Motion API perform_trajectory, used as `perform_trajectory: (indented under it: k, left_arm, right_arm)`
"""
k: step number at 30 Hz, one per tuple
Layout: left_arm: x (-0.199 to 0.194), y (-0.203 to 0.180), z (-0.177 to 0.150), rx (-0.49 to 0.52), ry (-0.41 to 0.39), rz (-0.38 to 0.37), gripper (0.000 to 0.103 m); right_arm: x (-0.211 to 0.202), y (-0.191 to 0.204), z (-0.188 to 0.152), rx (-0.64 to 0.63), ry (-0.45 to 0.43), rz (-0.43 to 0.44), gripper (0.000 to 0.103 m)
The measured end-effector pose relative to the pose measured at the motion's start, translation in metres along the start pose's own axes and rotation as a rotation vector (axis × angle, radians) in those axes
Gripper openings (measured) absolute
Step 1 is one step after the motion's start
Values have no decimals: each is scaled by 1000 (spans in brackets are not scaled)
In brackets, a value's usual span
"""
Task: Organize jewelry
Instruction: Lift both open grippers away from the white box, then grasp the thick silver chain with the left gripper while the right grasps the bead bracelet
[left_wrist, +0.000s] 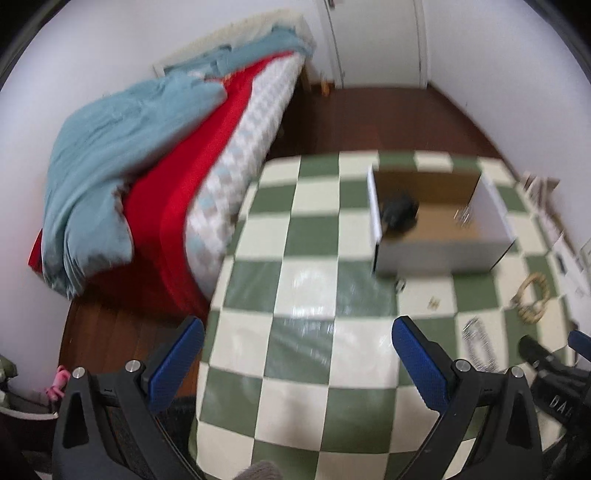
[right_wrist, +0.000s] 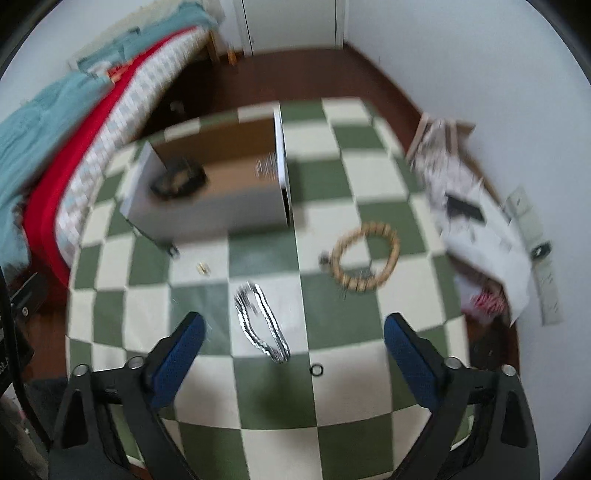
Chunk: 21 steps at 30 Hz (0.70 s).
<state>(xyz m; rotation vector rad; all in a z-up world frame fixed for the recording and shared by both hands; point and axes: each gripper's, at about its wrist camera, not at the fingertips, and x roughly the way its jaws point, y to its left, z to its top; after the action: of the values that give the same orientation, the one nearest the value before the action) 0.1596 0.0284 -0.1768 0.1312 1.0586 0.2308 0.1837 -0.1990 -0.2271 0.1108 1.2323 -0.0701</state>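
Left gripper (left_wrist: 297, 356) over green-and-cream checkered table (left_wrist: 314, 369), blue fingers (left_wrist: 177, 363) spread wide, nothing held. White box (left_wrist: 439, 218) beyond, dark item inside. Right gripper (right_wrist: 293, 352) likewise spread and empty, above silver chain (right_wrist: 260, 321); beaded bracelet (right_wrist: 365, 258) farther right, small black ring (right_wrist: 317, 368) nearer.

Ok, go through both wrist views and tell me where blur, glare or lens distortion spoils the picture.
Left wrist view: motion blur smears the box and beaded bracelet; glare streaks the checkered cloth; fisheye bends its squares. Right wrist view: blur again, the silver chain ghosted, the papers unreadable; the small ring stays fairly crisp. Both grippers look sharp, jaws open.
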Motion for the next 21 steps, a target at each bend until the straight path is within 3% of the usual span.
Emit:
perform_trajectory:
  k: [1, 4, 9, 11, 13, 17, 20, 21]
  left_arm:
    - [7, -2, -3, 0, 22, 0, 103]
    - [28, -17, -13, 1, 93, -33, 103]
    - [50, -69, -18, 24, 202, -174, 98]
    - [56, -90, -18, 45, 233, -220, 88]
    - [63, -115, -19, 78, 266, -250, 76]
    - [73, -145, -21, 119, 311, -268, 62]
    - [72, -153, -25, 129, 289, -279, 35]
    - [70, -155, -26, 139, 274, -288, 19]
  right_arm:
    - [7, -3, -3, 8, 15, -4, 86]
    - [28, -30, -11, 85, 53, 3, 85]
    - [44, -73, -24, 142, 83, -41, 68]
    - [48, -86, -30, 168, 93, -45, 60]
    - [50, -98, -34, 198, 97, -45, 59]
    - [53, -112, -36, 220, 105, -44, 59]
    - [55, -120, -31, 240, 103, -35, 59]
    - [55, -123, -28, 253, 99, -29, 59]
